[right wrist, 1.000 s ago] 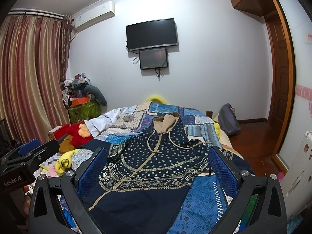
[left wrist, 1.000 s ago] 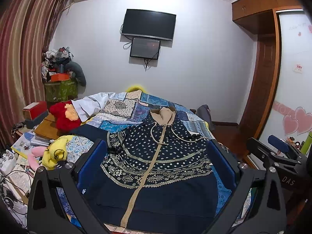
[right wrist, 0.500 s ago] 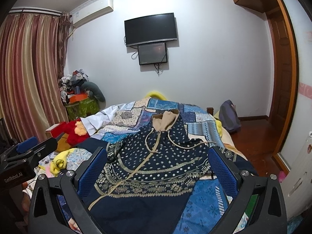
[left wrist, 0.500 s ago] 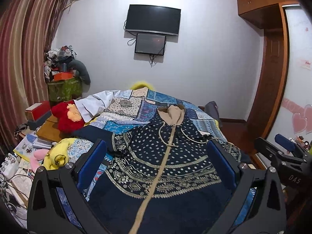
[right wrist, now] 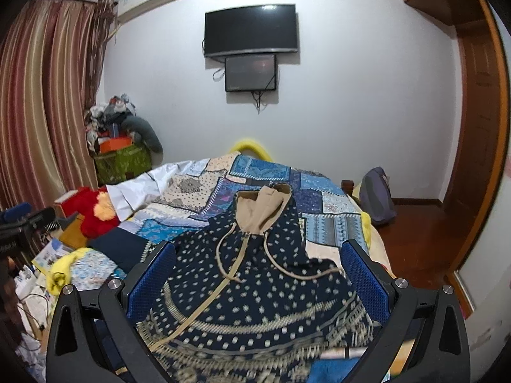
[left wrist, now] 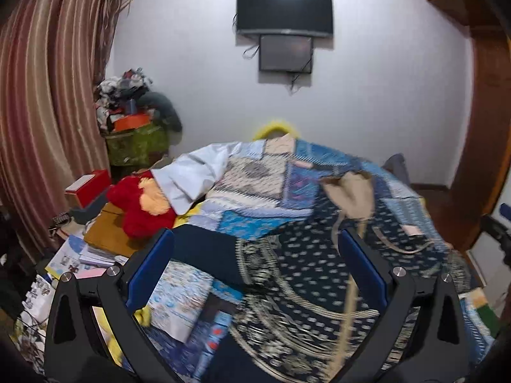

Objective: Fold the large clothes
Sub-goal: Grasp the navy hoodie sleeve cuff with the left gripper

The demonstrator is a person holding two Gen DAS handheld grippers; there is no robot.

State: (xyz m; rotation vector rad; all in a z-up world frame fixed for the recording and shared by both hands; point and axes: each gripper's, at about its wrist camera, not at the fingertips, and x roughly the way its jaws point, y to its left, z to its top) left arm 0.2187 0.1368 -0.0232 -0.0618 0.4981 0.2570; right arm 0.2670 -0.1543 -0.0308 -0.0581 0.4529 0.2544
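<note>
- No fold shows yet: the navy hooded jacket (right wrist: 255, 274) lies spread, zipper up, across the bed's (right wrist: 329, 206) near end, hood toward the far edge.
- Both the left gripper (left wrist: 255, 271) and right gripper (right wrist: 258, 274) hover wide apart, holding nothing.
- Sleeves and body all remain to fold.

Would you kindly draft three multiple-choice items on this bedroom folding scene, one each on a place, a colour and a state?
1. Where does the navy hooded jacket lie?
A. on the floor
B. on the patchwork quilt
C. on the wall
2. What colour is the jacket's hood lining?
A. tan
B. red
C. green
3. How do the right gripper and left gripper stand?
A. both shut on cloth
B. one shut, one open
C. both open, holding nothing

Answers: 1 B, the jacket is spread across the quilt on the bed. 2 A, the open hood shows tan inside. 3 C, each pair of blue pads stands wide apart with nothing pinched between them.
</note>
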